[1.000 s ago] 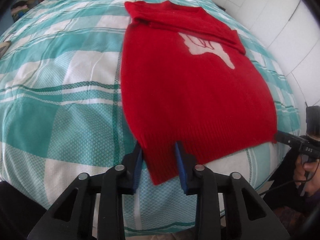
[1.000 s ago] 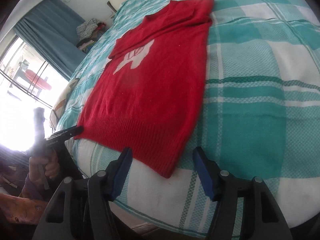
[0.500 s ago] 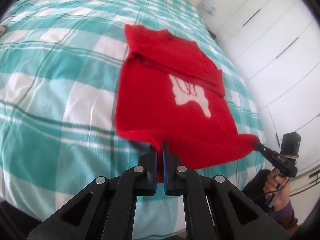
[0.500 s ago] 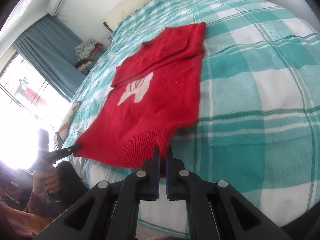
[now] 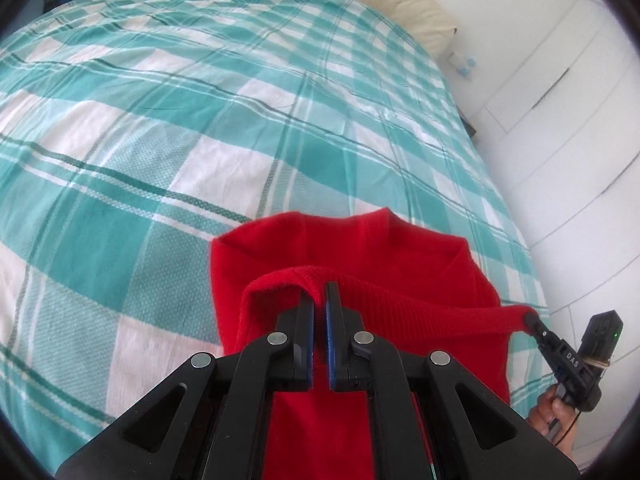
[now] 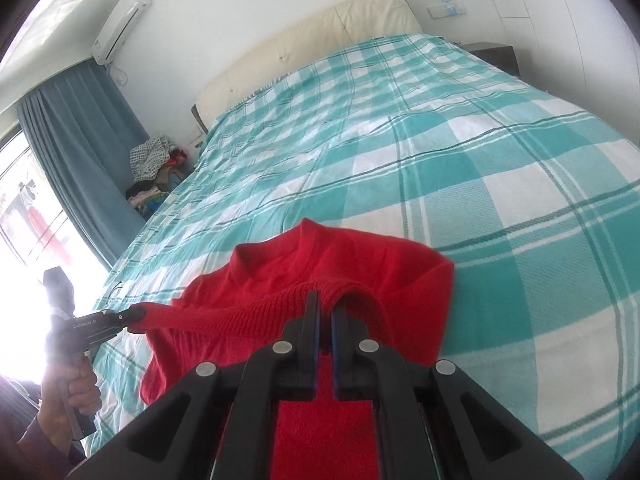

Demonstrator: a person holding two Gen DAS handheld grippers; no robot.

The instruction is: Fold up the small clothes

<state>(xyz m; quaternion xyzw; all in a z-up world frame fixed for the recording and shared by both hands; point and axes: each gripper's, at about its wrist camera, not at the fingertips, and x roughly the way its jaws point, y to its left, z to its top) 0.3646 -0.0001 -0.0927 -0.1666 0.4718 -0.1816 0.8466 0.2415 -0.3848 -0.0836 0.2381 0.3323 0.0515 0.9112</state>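
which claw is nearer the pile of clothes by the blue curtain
Left. The left claw grips the red sweater hem on the side toward the clothes pile; the right claw grips the hem farther from it.

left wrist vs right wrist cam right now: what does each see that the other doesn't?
Left wrist only: the white wardrobe doors and the hand on the right gripper.

Right wrist only: the curtain, air conditioner, clothes pile, nightstand and the hand on the left gripper.

Both: the red sweater on the plaid bed, its ribbed hem stretched between the left gripper and right gripper, both shut on it.
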